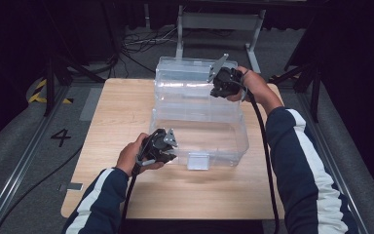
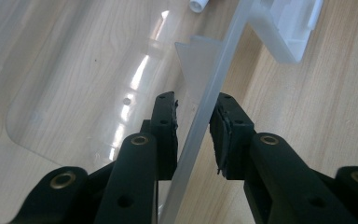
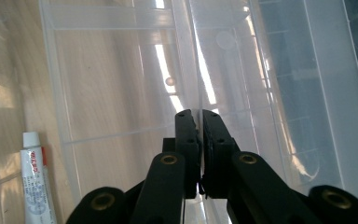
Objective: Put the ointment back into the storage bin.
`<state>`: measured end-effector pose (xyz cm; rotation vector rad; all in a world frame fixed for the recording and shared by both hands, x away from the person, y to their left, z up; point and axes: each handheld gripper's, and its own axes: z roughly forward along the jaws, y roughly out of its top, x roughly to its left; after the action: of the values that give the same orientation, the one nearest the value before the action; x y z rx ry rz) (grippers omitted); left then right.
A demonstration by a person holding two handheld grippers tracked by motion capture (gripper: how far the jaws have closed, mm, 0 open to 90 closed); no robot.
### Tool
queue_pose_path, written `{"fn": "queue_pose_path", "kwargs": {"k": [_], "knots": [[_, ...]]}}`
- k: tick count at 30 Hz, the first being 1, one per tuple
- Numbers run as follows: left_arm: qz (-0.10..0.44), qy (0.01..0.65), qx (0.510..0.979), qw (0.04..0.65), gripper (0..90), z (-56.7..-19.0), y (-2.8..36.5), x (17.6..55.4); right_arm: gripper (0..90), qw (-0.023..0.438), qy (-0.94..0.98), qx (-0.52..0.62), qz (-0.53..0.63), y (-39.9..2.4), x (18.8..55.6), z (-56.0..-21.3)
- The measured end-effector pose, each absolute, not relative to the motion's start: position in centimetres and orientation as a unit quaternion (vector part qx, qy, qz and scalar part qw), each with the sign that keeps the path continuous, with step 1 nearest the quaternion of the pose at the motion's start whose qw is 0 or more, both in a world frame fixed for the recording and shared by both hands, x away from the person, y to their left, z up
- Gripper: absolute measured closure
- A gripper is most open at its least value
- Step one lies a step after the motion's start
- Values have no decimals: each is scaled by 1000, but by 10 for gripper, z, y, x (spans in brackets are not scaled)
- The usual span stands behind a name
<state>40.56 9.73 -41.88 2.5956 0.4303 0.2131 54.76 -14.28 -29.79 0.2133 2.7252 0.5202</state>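
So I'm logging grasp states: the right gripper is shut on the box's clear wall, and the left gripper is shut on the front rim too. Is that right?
Not quite. The right gripper is shut on the clear wall of the box, as you say. The left gripper is open: in the left gripper view its jaws straddle the front rim with a gap on either side, not clamped on it.

Right gripper (image 3: 200,122): jaws were closed together on a thin clear plastic edge of the transparent box (image 3: 121,88), pads nearly meeting. Left of the jaws, a small white tube (image 3: 35,179) with red print lay lengthwise, seen through the plastic over the wood-grain tabletop (image 3: 4,70).
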Motion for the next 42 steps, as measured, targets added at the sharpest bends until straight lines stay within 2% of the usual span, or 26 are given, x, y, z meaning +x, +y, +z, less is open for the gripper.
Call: {"fn": "queue_pose_path", "kwargs": {"k": [42], "knots": [[75,162,951,254,708,-419,98,406,880,202,960,14,195,-147,479,-293]]}}
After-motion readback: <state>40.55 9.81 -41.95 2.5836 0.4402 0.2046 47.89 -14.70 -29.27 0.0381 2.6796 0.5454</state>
